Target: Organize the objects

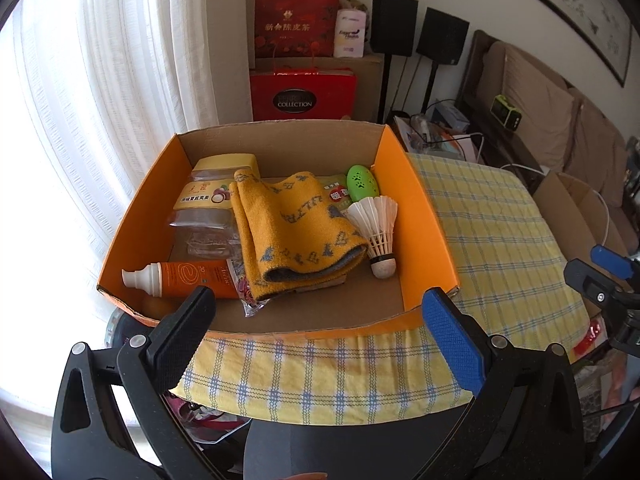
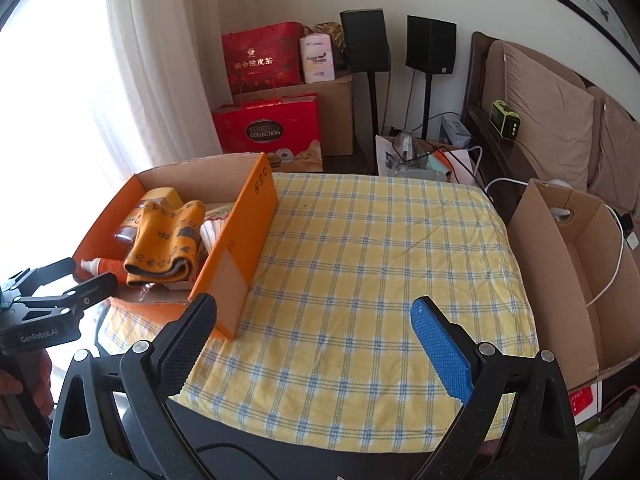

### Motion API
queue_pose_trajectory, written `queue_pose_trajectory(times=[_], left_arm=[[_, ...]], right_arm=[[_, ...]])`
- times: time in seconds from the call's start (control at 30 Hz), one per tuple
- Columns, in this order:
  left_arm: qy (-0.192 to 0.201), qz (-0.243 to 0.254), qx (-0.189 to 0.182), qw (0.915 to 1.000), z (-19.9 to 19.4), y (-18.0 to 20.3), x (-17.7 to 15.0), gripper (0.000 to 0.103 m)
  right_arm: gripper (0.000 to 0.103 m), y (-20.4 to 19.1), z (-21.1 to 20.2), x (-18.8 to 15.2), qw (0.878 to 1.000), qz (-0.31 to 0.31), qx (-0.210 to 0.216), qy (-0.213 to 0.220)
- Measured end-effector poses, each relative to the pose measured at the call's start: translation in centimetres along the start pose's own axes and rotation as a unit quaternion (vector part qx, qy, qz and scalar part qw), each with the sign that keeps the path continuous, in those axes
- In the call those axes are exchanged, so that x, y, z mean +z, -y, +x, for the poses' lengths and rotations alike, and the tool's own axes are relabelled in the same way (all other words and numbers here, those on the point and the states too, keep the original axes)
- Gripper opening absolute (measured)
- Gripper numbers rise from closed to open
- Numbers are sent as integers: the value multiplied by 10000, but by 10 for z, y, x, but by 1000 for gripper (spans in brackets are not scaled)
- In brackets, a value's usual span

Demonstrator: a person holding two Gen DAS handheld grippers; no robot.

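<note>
Six things lay packed in the orange box (image 1: 420,216) under your left wrist camera: a jar (image 1: 208,196), folded towel (image 1: 296,224), shuttlecock (image 1: 378,232), green egg-shaped case (image 1: 360,180), orange tube (image 1: 180,280) and a packet. Your left gripper (image 1: 316,312) hovered over the box's near rim, jaws spread wide and holding nothing; a good next move was probably to come straight down on the upright shuttlecock without snagging the towel. From the right wrist view, your right gripper (image 2: 316,320) was equally wide open and empty above the bare checked cloth (image 2: 360,260), beside the box.
</note>
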State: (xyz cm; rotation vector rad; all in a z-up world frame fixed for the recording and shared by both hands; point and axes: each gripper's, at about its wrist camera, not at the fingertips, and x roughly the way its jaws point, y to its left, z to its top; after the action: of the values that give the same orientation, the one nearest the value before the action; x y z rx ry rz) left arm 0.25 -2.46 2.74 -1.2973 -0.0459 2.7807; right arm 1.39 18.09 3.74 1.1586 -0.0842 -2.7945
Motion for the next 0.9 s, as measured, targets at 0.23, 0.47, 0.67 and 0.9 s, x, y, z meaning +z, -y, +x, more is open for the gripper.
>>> queue_pose_trajectory(times=[0.23, 0.47, 0.67, 0.9], left_arm=[[-33, -37, -144, 9999, -4, 16, -19, 103], [89, -87, 24, 9999, -5, 19, -26, 103], [128, -58, 87, 9999, -6, 21, -28, 103], [157, -21, 83, 9998, -8, 23, -28, 103]], right_arm=[[99, 0, -6, -23, 9999, -34, -101, 58], [99, -4, -11, -35, 9996, -69, -137, 226], [99, -7, -11, -38, 9995, -108, -164, 233], [99, -4, -11, -39, 9995, -36, -218, 241]])
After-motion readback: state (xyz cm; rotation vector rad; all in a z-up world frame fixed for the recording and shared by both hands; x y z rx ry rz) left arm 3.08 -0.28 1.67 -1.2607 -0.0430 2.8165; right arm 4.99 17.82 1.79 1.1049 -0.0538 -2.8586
